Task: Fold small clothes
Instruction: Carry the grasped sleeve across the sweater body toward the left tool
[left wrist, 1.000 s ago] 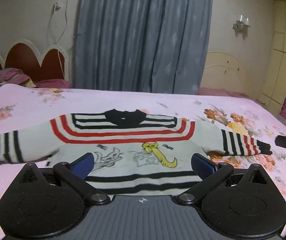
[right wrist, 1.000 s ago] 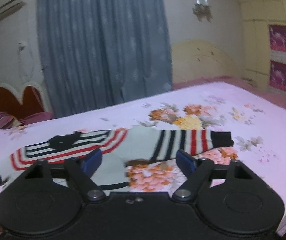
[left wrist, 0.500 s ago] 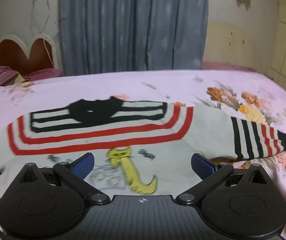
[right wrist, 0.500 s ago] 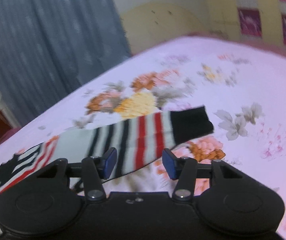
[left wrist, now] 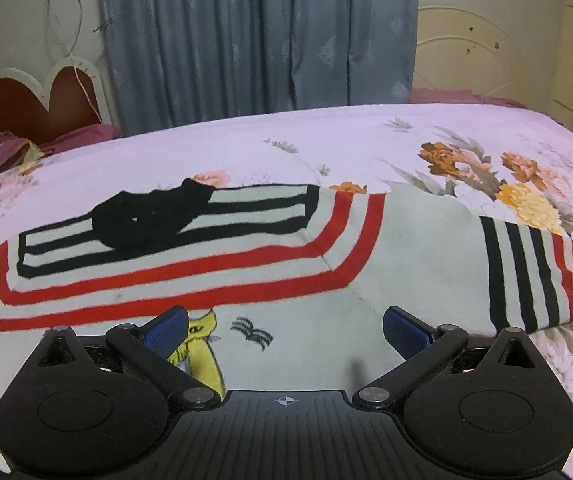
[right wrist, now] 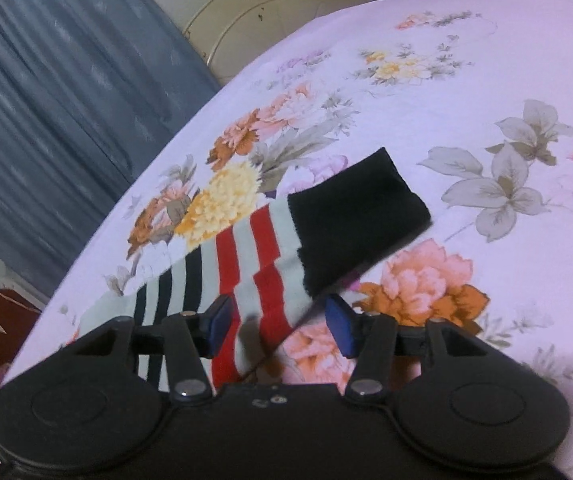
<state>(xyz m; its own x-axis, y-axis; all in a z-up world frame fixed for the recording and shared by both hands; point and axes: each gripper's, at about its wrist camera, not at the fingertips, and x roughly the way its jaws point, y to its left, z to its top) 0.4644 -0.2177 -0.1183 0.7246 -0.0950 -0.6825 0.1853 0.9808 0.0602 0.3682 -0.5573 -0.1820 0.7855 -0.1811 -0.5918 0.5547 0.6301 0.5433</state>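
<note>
A bed (left wrist: 246, 136) carried a pale pink sheet printed with orange and yellow flowers (right wrist: 226, 196). Behind it hung a blue-grey curtain (left wrist: 254, 36). A red scalloped headboard (left wrist: 38, 108) stood at left, a white cable (left wrist: 74, 52) hanging above it. A cream arched panel (left wrist: 482, 64) stood at right.
</note>
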